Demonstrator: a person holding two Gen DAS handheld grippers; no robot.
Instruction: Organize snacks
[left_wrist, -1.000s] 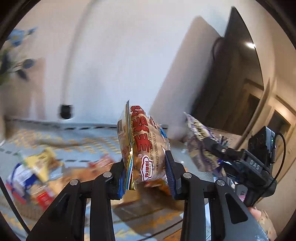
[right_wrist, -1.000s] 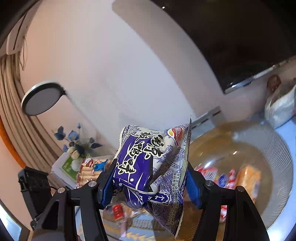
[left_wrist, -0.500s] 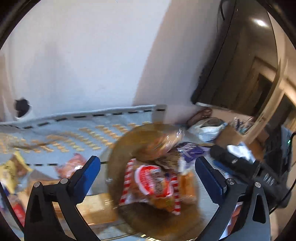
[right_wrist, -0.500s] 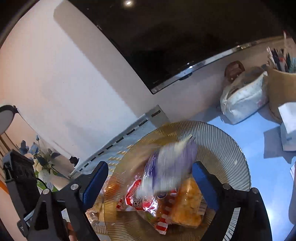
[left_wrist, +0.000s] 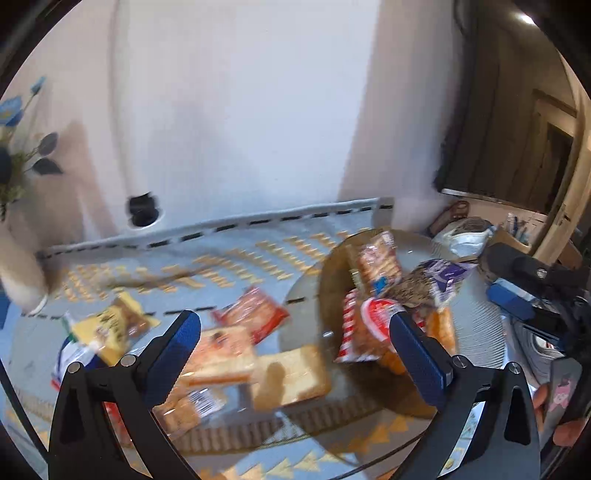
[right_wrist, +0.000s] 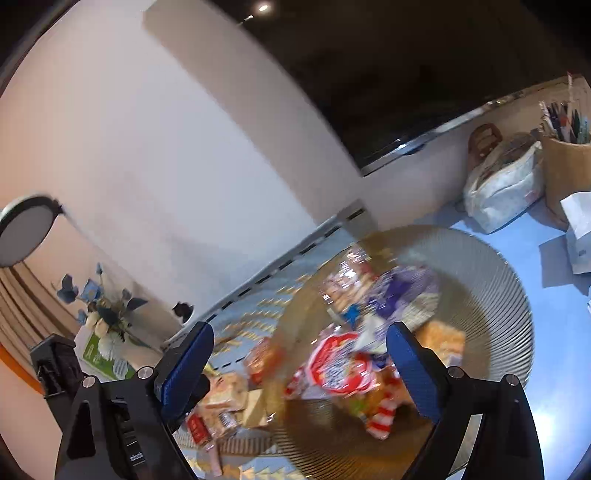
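Note:
An amber ribbed glass bowl (left_wrist: 476, 321) (right_wrist: 491, 266) stands on the patterned blue mat (left_wrist: 258, 251). It holds a purple packet (left_wrist: 443, 273) (right_wrist: 402, 291), a brown-and-red packet (left_wrist: 378, 258) and a red-and-white striped packet (left_wrist: 364, 328) (right_wrist: 340, 365). My left gripper (left_wrist: 295, 325) is open and empty, above loose packets on the mat: a red one (left_wrist: 255, 314), a yellow one (left_wrist: 110, 325) and a bread slice pack (left_wrist: 291, 373). My right gripper (right_wrist: 301, 336) hovers over the bowl's near side with its jaws opening and nothing between them. Its fingers (left_wrist: 524, 264) show in the left wrist view.
A flower vase (right_wrist: 107, 321) stands at the mat's far left. A dark television (right_wrist: 406, 74) hangs on the wall. Behind the bowl are a white pouch (right_wrist: 502, 184), a woven pen holder (right_wrist: 565, 166) and folded paper (right_wrist: 580, 229). A hand (left_wrist: 561, 432) shows at the right.
Both grippers opened and let go: the brown-and-red packet and the purple packet dropped into the bowl. The left wrist view has since swung left, onto the loose packets on the mat.

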